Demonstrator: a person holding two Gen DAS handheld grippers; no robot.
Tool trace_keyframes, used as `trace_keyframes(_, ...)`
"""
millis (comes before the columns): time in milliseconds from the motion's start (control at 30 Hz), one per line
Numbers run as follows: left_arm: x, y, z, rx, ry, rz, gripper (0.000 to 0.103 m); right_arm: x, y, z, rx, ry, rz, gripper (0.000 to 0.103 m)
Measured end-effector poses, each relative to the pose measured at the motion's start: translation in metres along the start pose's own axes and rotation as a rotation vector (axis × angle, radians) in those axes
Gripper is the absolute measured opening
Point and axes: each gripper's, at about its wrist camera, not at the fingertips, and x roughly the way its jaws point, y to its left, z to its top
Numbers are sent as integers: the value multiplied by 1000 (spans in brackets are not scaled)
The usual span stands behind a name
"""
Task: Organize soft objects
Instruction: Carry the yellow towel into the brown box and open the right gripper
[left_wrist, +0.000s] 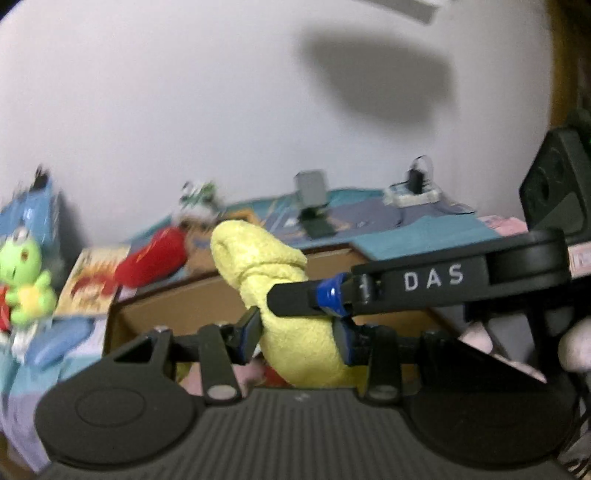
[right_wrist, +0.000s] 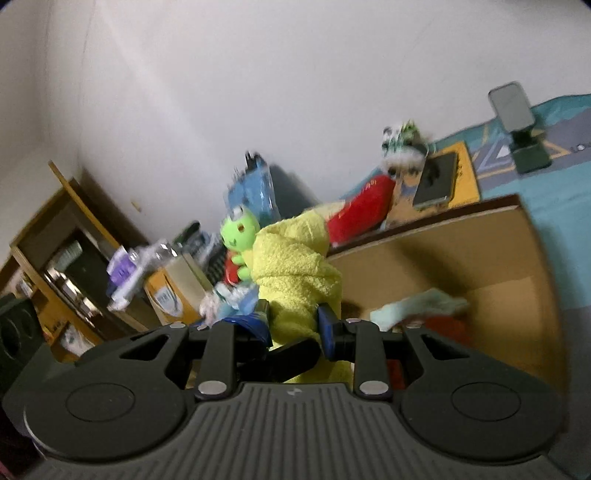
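A rolled yellow towel (left_wrist: 269, 280) is held upright over an open cardboard box (left_wrist: 184, 306). My left gripper (left_wrist: 299, 332) is shut on its lower part. My right gripper (right_wrist: 293, 321) is shut on the same yellow towel (right_wrist: 295, 269), and its finger (left_wrist: 295, 299) crosses in front of the towel in the left wrist view. Inside the box (right_wrist: 480, 258) lie a pale green cloth (right_wrist: 417, 306) and something red. A green frog plush (left_wrist: 22, 273) and a red plush (left_wrist: 151, 258) sit on the bed beyond the box; both show in the right wrist view too (right_wrist: 240, 236) (right_wrist: 358, 214).
A phone on a stand (left_wrist: 314, 206) and a white tray (left_wrist: 413, 192) sit at the back of the blue bedspread (left_wrist: 424, 232). A book (left_wrist: 92, 280) lies left of the box. A wooden shelf (right_wrist: 55, 258) and cluttered boxes (right_wrist: 173, 288) stand at the left.
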Motion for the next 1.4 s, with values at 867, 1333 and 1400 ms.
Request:
trace_keyframes(867,57,29,-26,-61,262,175,67,19,-11,-15,-35,94,-301,12)
trace_keyframes(1333,20,15,-17,-48,235,256,72,-15,14,-23,-93,70,-315,12)
trace_keyframes(1400,14,11,-16,-43,230,263,77,-22,18,-27,-103,59,-309,12)
